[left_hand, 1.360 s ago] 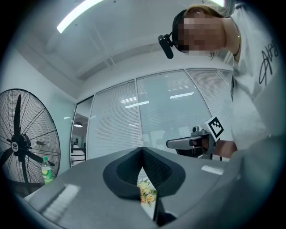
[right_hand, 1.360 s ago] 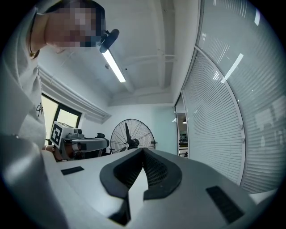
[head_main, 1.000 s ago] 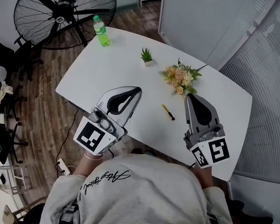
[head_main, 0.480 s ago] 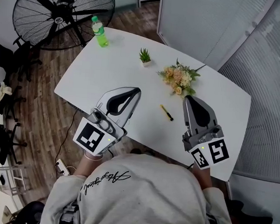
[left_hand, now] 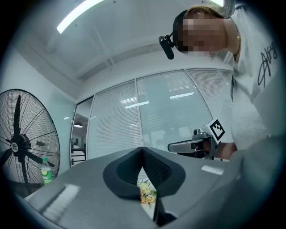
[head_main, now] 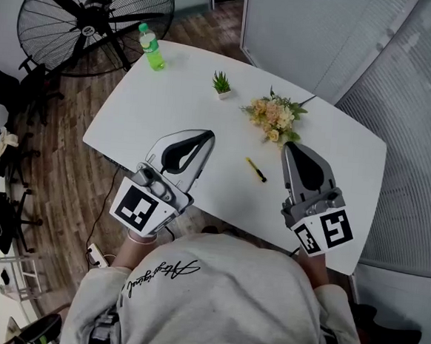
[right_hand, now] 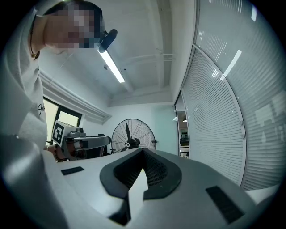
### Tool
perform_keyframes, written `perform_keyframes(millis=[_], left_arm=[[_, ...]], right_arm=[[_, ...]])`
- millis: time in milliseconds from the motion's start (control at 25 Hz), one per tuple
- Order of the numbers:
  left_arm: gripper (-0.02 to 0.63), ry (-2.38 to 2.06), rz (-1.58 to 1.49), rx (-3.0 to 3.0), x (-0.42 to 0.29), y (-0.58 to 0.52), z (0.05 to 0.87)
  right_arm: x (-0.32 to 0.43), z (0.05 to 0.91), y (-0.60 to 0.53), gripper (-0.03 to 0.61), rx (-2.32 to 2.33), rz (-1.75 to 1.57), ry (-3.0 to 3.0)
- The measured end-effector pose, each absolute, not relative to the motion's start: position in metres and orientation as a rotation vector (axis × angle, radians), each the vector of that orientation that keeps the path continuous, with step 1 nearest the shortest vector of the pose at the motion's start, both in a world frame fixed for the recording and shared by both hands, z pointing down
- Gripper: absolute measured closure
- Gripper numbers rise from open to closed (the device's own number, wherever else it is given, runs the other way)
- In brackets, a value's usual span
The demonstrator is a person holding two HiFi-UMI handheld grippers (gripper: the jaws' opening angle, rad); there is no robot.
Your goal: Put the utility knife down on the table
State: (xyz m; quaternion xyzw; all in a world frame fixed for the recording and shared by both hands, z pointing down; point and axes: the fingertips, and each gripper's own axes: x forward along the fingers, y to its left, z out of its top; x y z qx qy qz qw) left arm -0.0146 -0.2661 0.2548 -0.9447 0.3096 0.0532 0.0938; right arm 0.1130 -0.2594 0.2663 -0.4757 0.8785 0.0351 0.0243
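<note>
The utility knife (head_main: 256, 170), slim, yellow and black, lies flat on the white table (head_main: 169, 104) between my two grippers, touching neither. My left gripper (head_main: 207, 135) hovers over the table's near-left part, its jaws shut with nothing in them; its own view shows the tips (left_hand: 142, 150) meeting. To the right of the knife my right gripper (head_main: 290, 147) is held level and is also shut and empty, the tips (right_hand: 143, 151) pressed together in its own view. Each gripper view shows the other gripper off to one side.
On the table stand a green bottle (head_main: 151, 48) at the far left corner, a small potted plant (head_main: 222, 83) and a flower bouquet (head_main: 275, 117) just beyond the knife. A large floor fan (head_main: 90, 20) stands past the table's left end. Glass walls with blinds rise on the right.
</note>
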Motion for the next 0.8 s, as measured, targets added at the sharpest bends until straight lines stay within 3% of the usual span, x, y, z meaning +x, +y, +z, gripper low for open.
perform_keyframes(millis=[800], left_arm=[[0.615, 0.936, 0.179, -2.800, -0.0182, -0.2645, 0.2507]], right_arm=[[0.1103, 0.2643, -0.2561, 0.577, -1.475, 0.108, 2.713]])
